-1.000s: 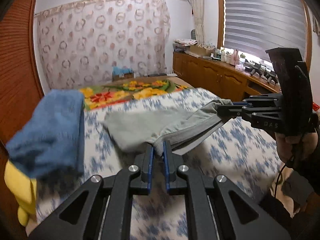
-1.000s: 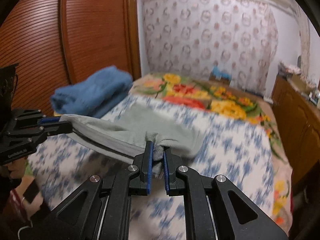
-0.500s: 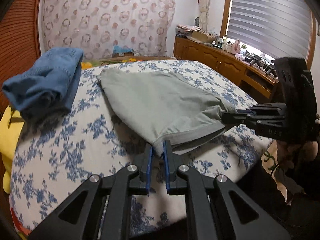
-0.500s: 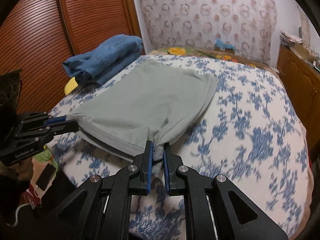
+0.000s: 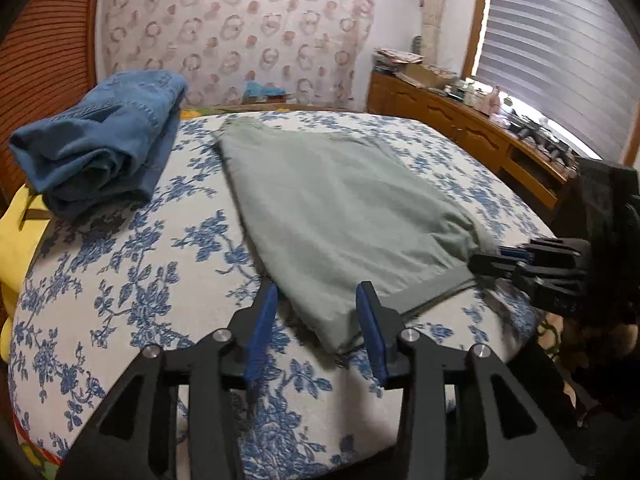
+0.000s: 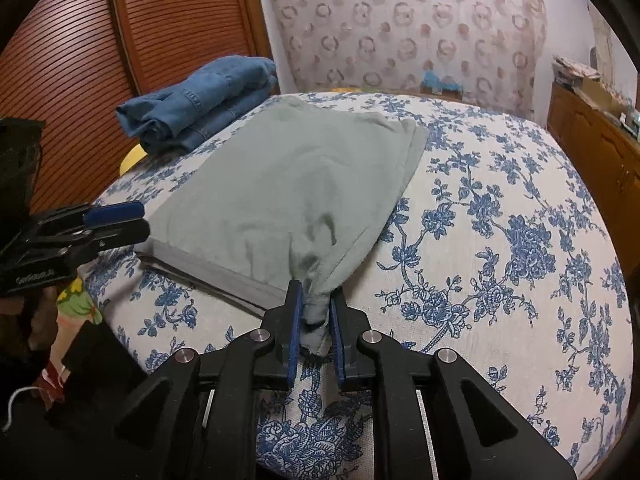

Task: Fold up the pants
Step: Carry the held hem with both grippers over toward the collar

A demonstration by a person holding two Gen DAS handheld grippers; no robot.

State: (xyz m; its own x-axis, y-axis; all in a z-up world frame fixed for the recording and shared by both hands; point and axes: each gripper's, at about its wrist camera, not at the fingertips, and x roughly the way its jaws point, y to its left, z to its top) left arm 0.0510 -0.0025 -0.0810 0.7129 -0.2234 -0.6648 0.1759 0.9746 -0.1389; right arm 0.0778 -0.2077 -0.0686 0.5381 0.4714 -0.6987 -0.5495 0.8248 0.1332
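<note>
Pants (image 5: 344,216) of pale grey-green cloth lay folded flat on the bed (image 5: 120,288) in the left wrist view, and we saw their near corner resting between the blue pads of the left gripper (image 5: 318,312). Its jaws had just been opening and stood apart, clear of the cloth on both sides. To the left, folded jeans (image 5: 104,148) sat on the flowered bedspread, near the pants but apart from them, with something yellow (image 5: 16,248) at the bed's edge below them. At the right edge we saw the right gripper (image 5: 486,256) at the pants' other near corner, in front of a wooden sideboard (image 5: 460,120) under a window blind.

From the right wrist view we saw the right gripper (image 6: 314,312) with a bunched corner of the pants (image 6: 288,184) between its pads. Its jaws had just been easing apart, yet the cloth filled the narrow gap and touched both pads. The left gripper (image 6: 120,220) stood at the left, its jaws parted at the waistband corner. The jeans (image 6: 200,100) lay beyond, beside a slatted wooden door (image 6: 120,40)
</note>
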